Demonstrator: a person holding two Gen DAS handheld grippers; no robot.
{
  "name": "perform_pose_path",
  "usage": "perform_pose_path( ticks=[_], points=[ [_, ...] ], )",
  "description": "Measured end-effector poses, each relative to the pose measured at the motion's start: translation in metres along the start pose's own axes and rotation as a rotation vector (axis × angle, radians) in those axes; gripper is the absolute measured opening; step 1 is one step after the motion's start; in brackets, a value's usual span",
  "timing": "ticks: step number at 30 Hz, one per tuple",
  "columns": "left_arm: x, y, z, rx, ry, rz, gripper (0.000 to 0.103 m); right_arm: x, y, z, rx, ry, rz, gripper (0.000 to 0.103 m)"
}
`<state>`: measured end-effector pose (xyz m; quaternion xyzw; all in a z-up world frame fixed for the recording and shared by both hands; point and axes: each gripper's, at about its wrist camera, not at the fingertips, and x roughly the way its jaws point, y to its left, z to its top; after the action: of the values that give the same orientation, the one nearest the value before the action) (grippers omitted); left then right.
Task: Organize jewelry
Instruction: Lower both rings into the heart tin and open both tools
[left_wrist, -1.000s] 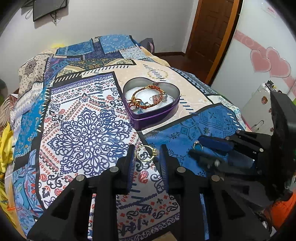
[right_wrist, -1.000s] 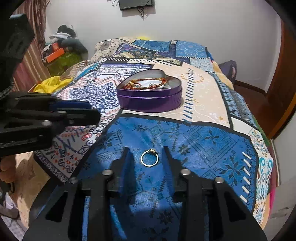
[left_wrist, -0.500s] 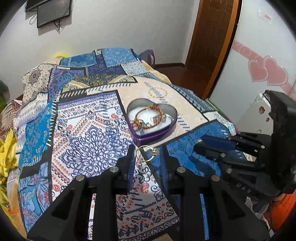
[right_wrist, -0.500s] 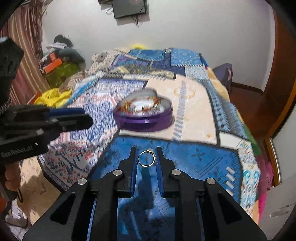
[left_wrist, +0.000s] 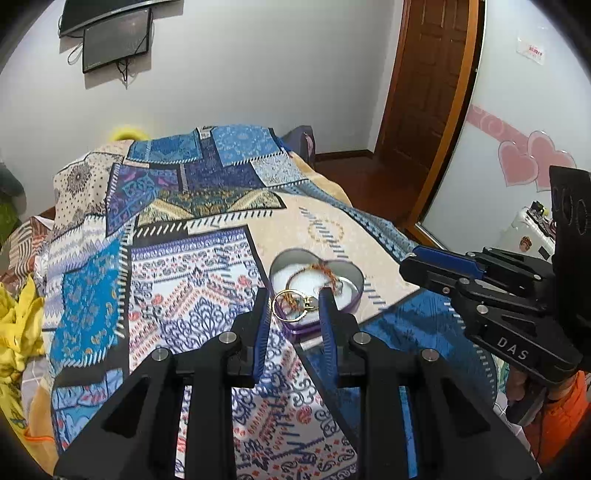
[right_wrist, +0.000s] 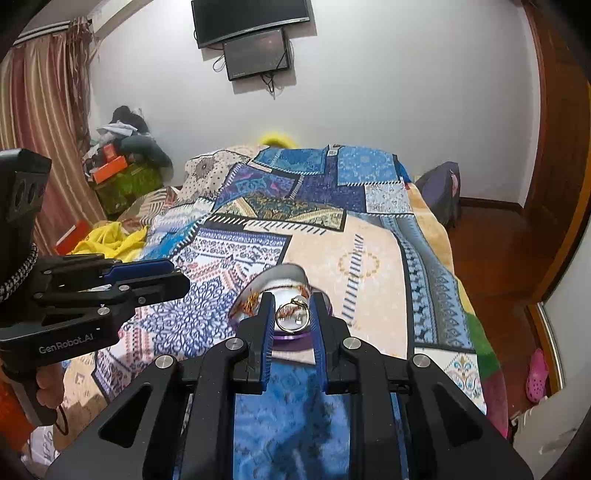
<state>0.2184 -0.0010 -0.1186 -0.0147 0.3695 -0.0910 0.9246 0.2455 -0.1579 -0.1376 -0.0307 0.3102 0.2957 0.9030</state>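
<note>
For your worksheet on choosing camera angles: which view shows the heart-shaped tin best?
The left wrist view: the heart-shaped tin shows its rim and the bracelet inside. In the right wrist view the tin is blurred and largely hidden behind the right gripper and its ring.

Left gripper (left_wrist: 293, 308), right gripper (right_wrist: 292, 316): fingers pinched, raised, side by side.

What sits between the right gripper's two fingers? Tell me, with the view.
In the right wrist view, the right gripper pinches a gold ring between its fingers, in line with the purple heart-shaped tin on the bedspread.
</note>
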Motion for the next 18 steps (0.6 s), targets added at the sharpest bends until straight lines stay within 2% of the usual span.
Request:
perform_pose_path(
  ticks=[6, 18],
  points=[
    [0.013, 0.004, 0.006, -0.016, 0.0, -0.01, 0.025, 0.01, -0.004, 0.005, 0.015, -0.004, 0.002, 0.017],
    [0.07, 0.002, 0.009, -0.03, 0.088, -0.058, 0.025, 0.036, -0.015, 0.005, 0.025, 0.043, -0.005, 0.017]
  ],
)
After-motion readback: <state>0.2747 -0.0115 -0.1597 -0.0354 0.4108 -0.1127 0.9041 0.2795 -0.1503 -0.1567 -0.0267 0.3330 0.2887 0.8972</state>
